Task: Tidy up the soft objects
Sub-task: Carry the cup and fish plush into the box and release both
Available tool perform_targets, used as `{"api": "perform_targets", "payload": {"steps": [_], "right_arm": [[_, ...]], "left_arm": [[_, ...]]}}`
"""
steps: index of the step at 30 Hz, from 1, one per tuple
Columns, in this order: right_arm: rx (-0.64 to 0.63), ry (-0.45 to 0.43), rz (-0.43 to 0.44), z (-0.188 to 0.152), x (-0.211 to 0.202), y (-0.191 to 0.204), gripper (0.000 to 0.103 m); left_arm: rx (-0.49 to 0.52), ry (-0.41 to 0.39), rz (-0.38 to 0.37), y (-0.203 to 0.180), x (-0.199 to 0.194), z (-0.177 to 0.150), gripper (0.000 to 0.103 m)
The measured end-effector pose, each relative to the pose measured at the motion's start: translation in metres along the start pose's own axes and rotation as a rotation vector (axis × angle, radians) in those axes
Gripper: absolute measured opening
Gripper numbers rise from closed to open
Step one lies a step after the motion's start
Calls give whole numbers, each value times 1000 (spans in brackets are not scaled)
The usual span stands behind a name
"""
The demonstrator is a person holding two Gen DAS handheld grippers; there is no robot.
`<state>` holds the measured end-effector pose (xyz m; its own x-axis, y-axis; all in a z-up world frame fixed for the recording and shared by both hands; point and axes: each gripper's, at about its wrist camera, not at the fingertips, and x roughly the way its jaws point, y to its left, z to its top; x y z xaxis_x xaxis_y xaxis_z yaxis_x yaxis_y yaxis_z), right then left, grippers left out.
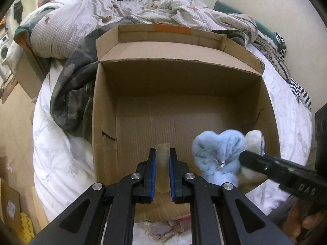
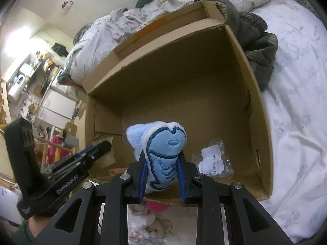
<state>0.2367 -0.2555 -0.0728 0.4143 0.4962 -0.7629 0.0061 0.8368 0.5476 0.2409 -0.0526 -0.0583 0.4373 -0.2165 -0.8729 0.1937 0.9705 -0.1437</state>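
A blue plush (image 2: pixel 161 155) is pinched between the fingers of the right gripper (image 2: pixel 161 175), held upright with its embroidered face toward the camera. It is carried just over the near rim of the box (image 2: pixel 263 110), above the inside rather than resting on the floor, which suggests it is about to be lowered in. In the left wrist view the same plush (image 1: pixel 218 155) appears at the right side of the box (image 1: pixel 102 110), with the right gripper (image 1: pixel 241 159) reaching in from that side.

The left gripper (image 1: pixel 162 163) is closed on a small, pale, translucent piece (image 1: pixel 162 163); what it is cannot be told. It is also held over the near part of the box, a little apart from the plush, so both items seem meant for the same container. From the right wrist view the left gripper (image 2: pixel 102 145) is seen at the left rim.

The box sits open on a bed (image 2: pixel 296 122), its flaps folded outward so the mouth stays clear. A small plastic bag (image 2: pixel 214 161) with a barcode label already lies on the box floor near the right wall. Dark clothing (image 1: pixel 71 94) is heaped against the box's outer wall, and a quilt (image 1: pixel 81 20) lies bunched behind it.

The next move is judged to be a release of the plush over bare floor beside the bag.
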Motion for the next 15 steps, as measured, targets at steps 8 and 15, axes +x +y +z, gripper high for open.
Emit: {"api": "perform_targets", "payload": {"steps": [8, 15], "right_arm": [[-45, 29, -2, 3, 13, 9, 28], [-52, 36, -15, 3, 14, 10, 28]], "left_arm": [[-17, 32, 0, 4, 6, -1, 11], [-25, 41, -1, 3, 9, -3, 18]]}}
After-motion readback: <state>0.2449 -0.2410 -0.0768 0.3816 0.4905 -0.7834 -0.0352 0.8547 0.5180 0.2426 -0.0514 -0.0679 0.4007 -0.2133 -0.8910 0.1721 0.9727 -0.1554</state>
